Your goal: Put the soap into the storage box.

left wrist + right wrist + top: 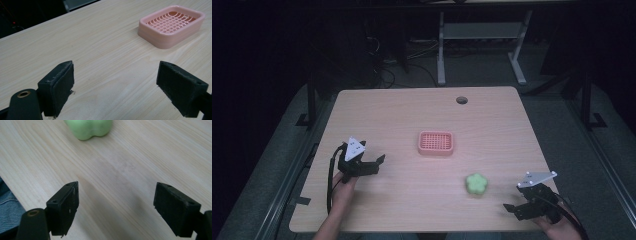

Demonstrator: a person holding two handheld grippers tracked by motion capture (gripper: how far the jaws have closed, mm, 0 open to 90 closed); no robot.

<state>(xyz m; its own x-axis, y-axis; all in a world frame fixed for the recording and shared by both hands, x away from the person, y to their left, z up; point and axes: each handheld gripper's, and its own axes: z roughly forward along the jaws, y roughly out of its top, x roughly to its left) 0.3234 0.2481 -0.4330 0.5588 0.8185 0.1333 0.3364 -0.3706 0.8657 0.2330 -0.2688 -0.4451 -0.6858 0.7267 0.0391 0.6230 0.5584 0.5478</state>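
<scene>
Item: pale green, lobed, flower-shaped soft block, which lay alone on the light wood-grain tabletop, toward the near right, apart from the pink slotted plastic soap dish at centre. The right tool, jaws spread wide and empty, sat just right of and nearer than the block, which showed straight ahead of it in the right gripper view. The left tool, likewise spread and empty, stood well apart across the tabletop and faced the dish, so the right was judged better placed for the pickup.
</scene>
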